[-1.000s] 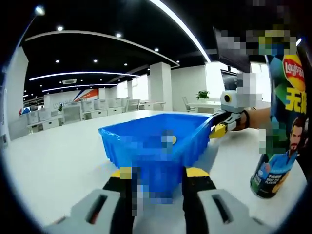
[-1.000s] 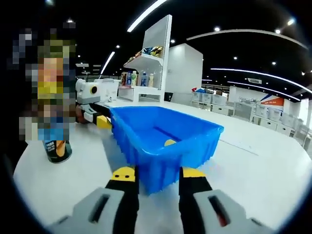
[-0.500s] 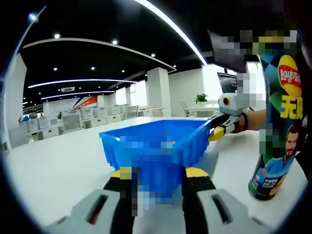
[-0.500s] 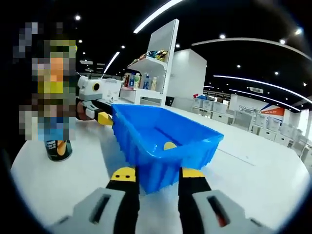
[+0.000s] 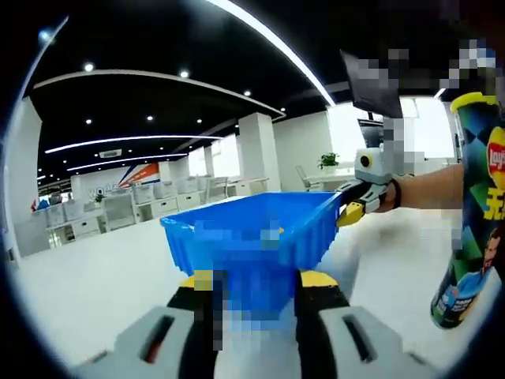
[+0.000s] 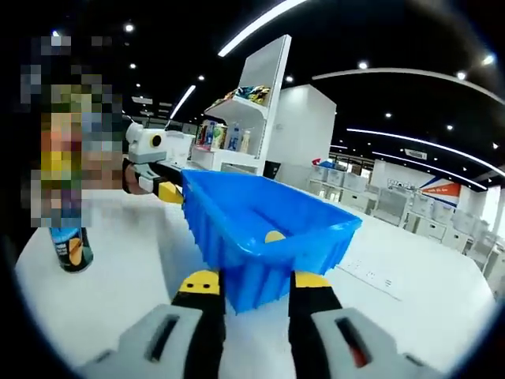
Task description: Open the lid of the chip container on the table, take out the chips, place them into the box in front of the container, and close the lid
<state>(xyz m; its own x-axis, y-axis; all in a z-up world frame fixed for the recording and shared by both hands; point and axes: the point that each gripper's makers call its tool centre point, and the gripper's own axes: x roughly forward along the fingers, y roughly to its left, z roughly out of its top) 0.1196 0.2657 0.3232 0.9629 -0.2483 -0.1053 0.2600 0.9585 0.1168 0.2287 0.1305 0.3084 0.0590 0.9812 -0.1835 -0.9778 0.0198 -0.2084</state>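
A blue plastic box sits low in the left gripper view, one corner pinched between the jaws of my left gripper. My right gripper grips its far right corner. In the right gripper view the same box has a corner between the jaws of my right gripper, and my left gripper holds the far left corner. A small yellow piece shows inside the box. The tall Lay's chip can stands upright on the table beside the box with its lid on, and its base shows in the right gripper view.
The white table spreads all around the box. A person's forearm reaches in behind my right gripper. A white shelf unit with goods stands past the table, with office desks farther off. A small label lies on the table.
The box has stayed fixed between both pairs of jaws while the chip can has slid toward the outer edge of each view, so the box and grippers have moved away from the can.
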